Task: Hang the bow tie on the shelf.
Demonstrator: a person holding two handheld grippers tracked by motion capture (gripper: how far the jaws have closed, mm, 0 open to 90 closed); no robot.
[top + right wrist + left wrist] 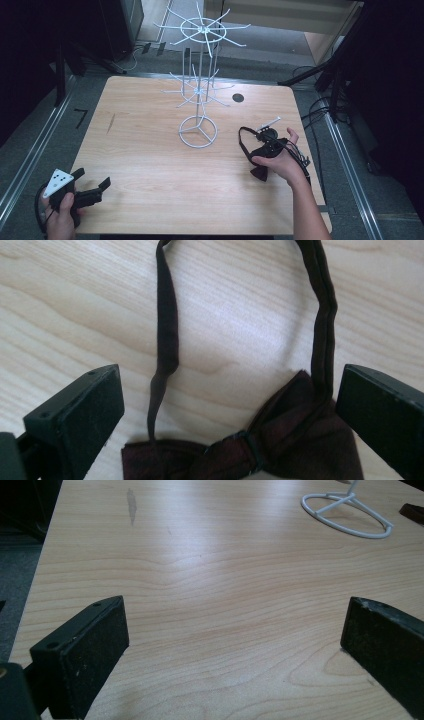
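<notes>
**Both grippers open, bow tie under the right one**

Left gripper (92, 192): sits at the desk's (145, 165) near-left corner, held by the left hand (62, 215). Jaws spread wide, nothing between them; left gripper view shows bare wood in the gap. Grey three-cornered plate on top, cable looping off the near-left edge.

Right gripper (257, 162): over the right part of the desk, near the right edge, held by the right hand (282, 160). In the right gripper view its jaws stand wide apart, gripping nothing. The bow tie (240, 450) lies flat on the wood between them: dark maroon, knot roughly centred low in that view, right wing close to the right jaw, possibly touching it, hard to tell. Its strap runs up from the bow in a loop away from the jaws. In the high view the loop lies on the desk just left of the gripper, bow at the near end under the hand.

White wire rack (199, 80): stands upright mid-desk toward the far edge, ring base on the wood, two tiers of radiating hooks. Well apart from both grippers. Its base shows at the top right of the left gripper view.

Small dark round hole (238, 98) in the desk near the far edge, right of the rack.
</notes>
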